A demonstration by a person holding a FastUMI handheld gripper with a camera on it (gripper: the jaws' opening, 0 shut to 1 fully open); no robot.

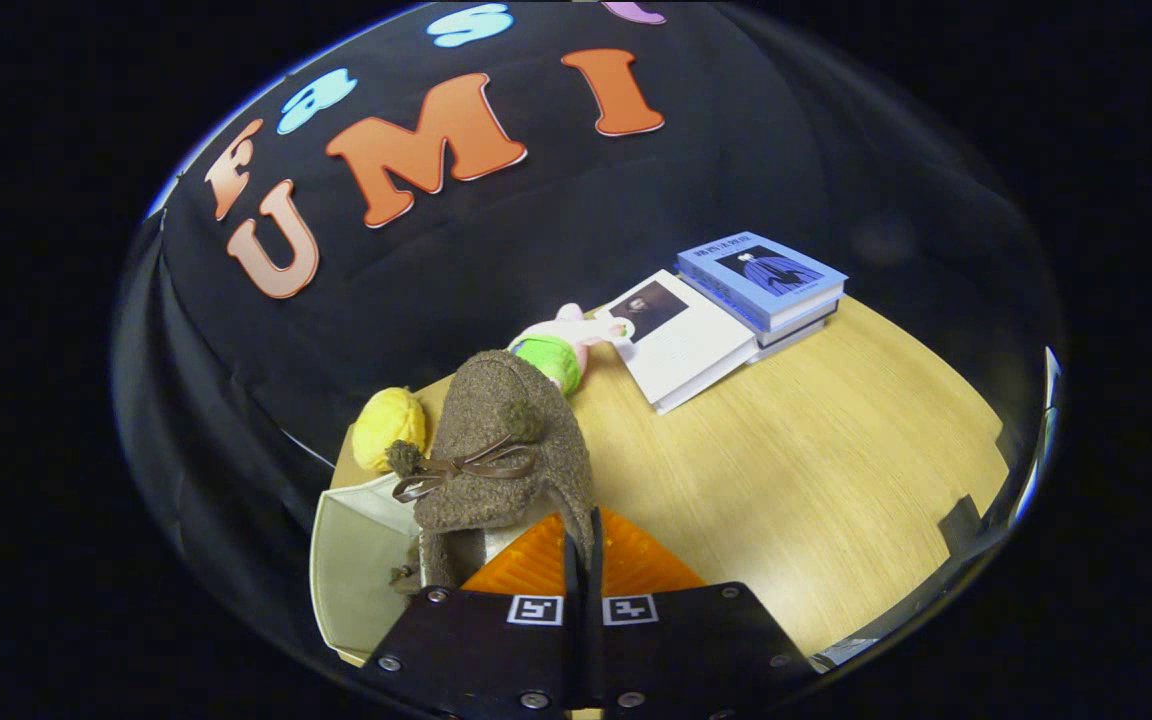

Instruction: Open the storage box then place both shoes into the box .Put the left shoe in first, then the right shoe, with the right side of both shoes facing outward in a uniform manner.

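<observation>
- The tool (582, 560) is clenched on the brown shoe's (501, 450) edge.
- The shoe hangs just ahead, above the white box (356, 560) on the desk (816, 480).

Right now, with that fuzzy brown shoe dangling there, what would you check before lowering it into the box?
1. Grip: the fingers are closed tight on the edge of the brown shoe. Ok.
2. Box open: the white box shows its inside, beside and below the shoe. Ok.
3. Shoe over the box: it hangs partly above the box's near edge. Cannot tell if centred.
4. Another shoe already inside: a bit of brown shows low in the box. Cannot tell.
5. Which side faces outward: cannot tell.
6. Nearby clutter: the yellow ball sits just beyond the box. Ok.
</observation>
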